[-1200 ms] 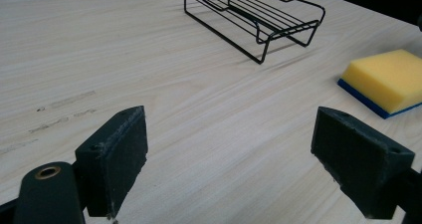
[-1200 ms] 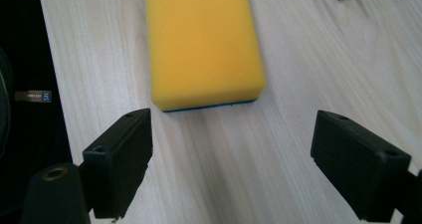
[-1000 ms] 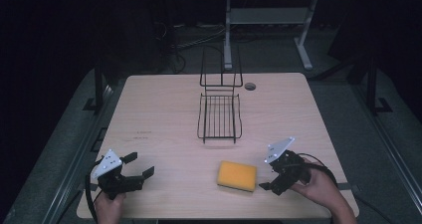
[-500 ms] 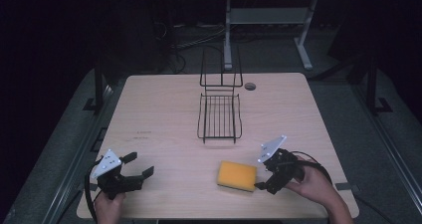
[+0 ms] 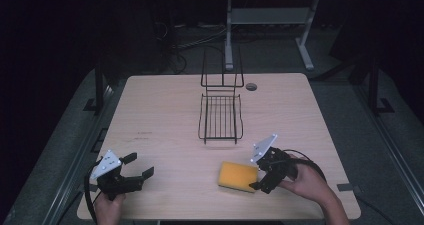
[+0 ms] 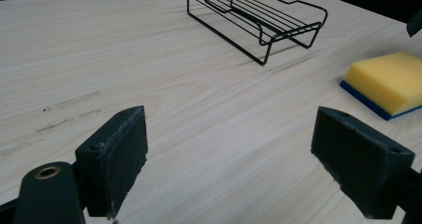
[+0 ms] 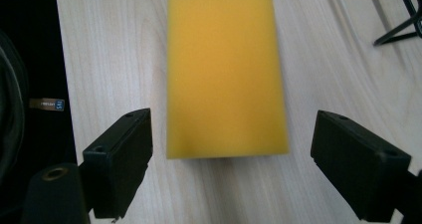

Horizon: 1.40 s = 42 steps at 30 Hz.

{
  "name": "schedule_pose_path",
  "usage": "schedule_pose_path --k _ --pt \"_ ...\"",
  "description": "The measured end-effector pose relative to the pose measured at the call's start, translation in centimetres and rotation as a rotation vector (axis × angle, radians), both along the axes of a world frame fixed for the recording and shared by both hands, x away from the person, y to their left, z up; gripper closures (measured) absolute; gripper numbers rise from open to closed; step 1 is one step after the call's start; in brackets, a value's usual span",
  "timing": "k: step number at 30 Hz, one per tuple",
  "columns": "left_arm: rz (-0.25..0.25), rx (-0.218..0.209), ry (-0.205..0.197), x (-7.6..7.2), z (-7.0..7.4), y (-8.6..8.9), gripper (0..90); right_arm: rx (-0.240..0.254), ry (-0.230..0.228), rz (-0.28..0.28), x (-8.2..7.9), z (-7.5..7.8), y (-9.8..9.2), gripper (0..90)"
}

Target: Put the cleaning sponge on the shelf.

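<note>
A yellow sponge (image 5: 238,176) with a blue underside lies flat near the table's front edge. In the right gripper view the sponge (image 7: 226,69) lies straight ahead of the jaws. My right gripper (image 5: 257,171) (image 7: 231,157) is open at the sponge's right end, its jaws just short of either side of it, nothing held. My left gripper (image 5: 138,165) (image 6: 231,157) rests open at the front left corner, empty. From there the sponge (image 6: 385,79) shows far to the right. A black wire rack (image 5: 220,116) (image 6: 256,20) stands at the table's middle.
The wooden table (image 5: 160,110) has a round cable hole (image 5: 251,86) behind the rack. A table leg frame (image 5: 270,20) and cables stand on the dark floor beyond. The rack's foot (image 7: 398,32) is close to the sponge's far right corner.
My right gripper has moved left, up to the sponge's right end. The left gripper and the sponge have stayed put.
</note>
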<state>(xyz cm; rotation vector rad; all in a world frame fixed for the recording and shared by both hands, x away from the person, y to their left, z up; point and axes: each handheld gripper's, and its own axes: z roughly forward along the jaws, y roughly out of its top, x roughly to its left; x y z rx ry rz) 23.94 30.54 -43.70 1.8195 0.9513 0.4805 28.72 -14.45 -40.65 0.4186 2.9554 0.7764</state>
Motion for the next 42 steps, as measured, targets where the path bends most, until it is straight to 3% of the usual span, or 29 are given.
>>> schedule_pose_path --k 19,42 --pt "0.0 -0.003 0.0 0.0 0.0 0.0 14.0 -0.02 0.033 0.035 0.8 -0.8 2.2 16.1" --pt "-0.003 -0.006 -0.001 0.0 0.0 0.0 14.1 -0.051 0.053 0.045 1.3 -1.8 3.3 16.1"
